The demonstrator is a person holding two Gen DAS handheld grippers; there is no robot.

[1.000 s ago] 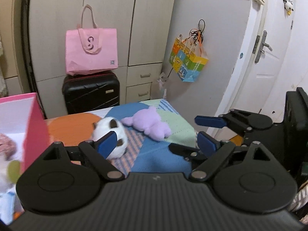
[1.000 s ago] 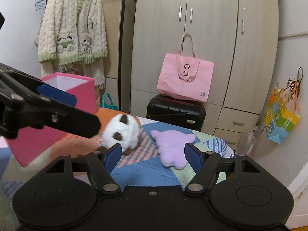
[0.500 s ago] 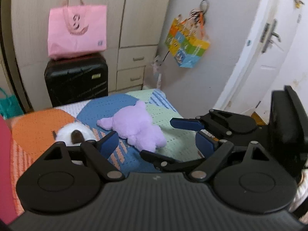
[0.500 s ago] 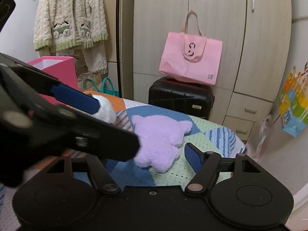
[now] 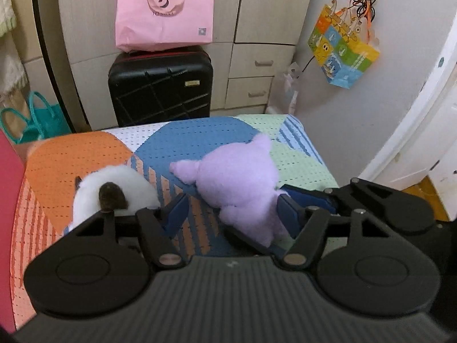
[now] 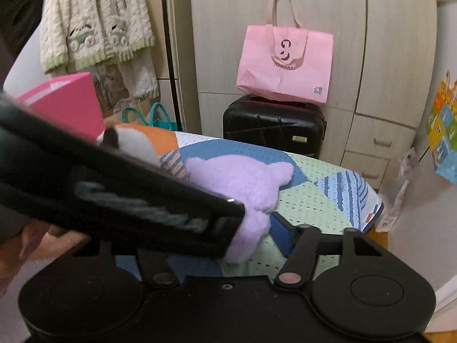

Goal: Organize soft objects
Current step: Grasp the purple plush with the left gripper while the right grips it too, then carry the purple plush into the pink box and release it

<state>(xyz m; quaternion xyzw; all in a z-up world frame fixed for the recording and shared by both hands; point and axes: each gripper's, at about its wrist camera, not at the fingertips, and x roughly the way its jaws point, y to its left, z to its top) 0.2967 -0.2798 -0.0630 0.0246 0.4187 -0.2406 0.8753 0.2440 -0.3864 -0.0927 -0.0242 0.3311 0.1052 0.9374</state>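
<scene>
A fluffy purple toy animal (image 5: 237, 183) lies flat on the desk (image 5: 85, 154). The desk has a cover with orange, blue and green patches. The toy is near the right side of the desk, and its two pointy ears point away from the cameras.

The left claw (image 5: 232, 204) hangs low over the desk, with the purple toy between its two blue pads (image 5: 177, 210). Its jaws have just been closing. The pad on the right is just beside the toy's side. The pad on the left is apart from the toy, and bare cover shows in the gap. So this claw is not gripping yet.

The right claw (image 6: 231, 237) comes in from the right side, around the near end of the same purple toy. Its jaws have also just been closing. One blue pad (image 6: 281, 233) sits right against the toy's edge. In the right wrist view the other pad is hidden behind the left claw's black body, so I cannot tell if this claw is squeezing the toy.

A round, fluffy white toy with a brown ear (image 5: 114, 191) lies on the orange patch, just to the left of the left claw and apart from the purple toy. A bright pink box (image 6: 65, 105) stands at the far left of the desk.

Behind the desk, a pink paper bag (image 5: 164, 11) sits on top of a black suitcase (image 5: 160, 85).
</scene>
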